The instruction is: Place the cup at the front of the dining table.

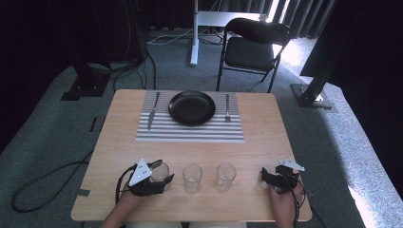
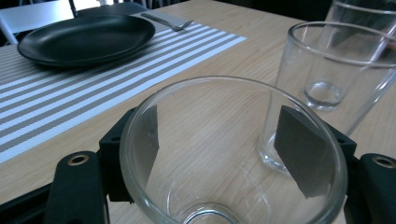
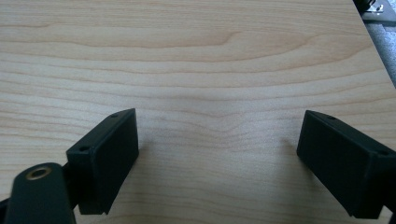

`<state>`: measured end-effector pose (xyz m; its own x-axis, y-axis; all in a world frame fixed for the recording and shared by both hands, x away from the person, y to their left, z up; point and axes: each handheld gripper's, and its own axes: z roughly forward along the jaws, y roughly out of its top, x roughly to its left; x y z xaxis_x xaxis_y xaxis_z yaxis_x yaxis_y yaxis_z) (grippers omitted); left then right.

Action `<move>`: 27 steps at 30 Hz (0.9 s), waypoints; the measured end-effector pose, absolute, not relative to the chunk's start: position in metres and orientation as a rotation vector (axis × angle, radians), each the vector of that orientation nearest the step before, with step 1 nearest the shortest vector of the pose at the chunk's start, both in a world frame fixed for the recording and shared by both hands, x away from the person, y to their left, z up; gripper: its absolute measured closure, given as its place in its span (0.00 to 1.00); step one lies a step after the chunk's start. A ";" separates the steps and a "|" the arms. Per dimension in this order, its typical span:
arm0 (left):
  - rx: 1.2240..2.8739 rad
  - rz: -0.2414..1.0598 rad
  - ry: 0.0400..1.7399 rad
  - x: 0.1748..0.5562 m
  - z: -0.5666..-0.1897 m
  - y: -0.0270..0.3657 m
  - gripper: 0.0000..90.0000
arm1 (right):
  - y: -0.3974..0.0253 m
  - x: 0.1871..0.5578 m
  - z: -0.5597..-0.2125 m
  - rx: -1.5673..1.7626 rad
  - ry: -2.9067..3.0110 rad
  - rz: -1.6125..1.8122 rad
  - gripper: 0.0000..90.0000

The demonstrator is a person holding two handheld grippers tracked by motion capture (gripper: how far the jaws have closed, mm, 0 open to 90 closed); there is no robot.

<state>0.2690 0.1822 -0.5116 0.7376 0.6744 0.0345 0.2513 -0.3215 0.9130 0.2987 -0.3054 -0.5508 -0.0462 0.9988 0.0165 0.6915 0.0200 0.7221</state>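
Nearest me, my left gripper [image 1: 157, 178] had its jaws round the leftmost glass [image 2: 233, 154], pads against its clear wall, the glass standing upright at the table's [image 1: 266, 137] front edge. No writing or brand showed on it that I could read. Just beside it stood the middle glass [image 1: 192, 177], then a third glass [image 1: 225, 176]. Off at the front right corner, my right gripper [image 1: 275, 179] sat low over bare pale woodgrain, jaws wide, holding nothing. Farther out lay the striped placemat [image 1: 190, 133] with a black plate [image 1: 192, 107], knife [image 1: 153, 110] and fork [image 1: 227, 107]. Beyond that, grey carpet, a black chair [image 1: 254, 47], dark curtains.
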 end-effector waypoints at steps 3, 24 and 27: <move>1.915 0.505 0.714 0.269 -0.510 0.182 0.32 | -0.305 0.299 -0.551 1.722 1.790 0.781 0.14; 1.943 0.517 0.730 0.267 -0.498 0.180 0.33 | -0.305 0.299 -0.551 1.722 1.789 0.780 0.14; 1.952 0.512 0.734 0.268 -0.496 0.181 0.33 | -0.305 0.299 -0.551 1.722 1.789 0.780 0.14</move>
<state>0.2684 0.1808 -0.4961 0.7314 0.6802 0.0485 0.2804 -0.3648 0.8879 0.2987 -0.3054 -0.5508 -0.0451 0.9989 0.0159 0.6913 0.0198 0.7223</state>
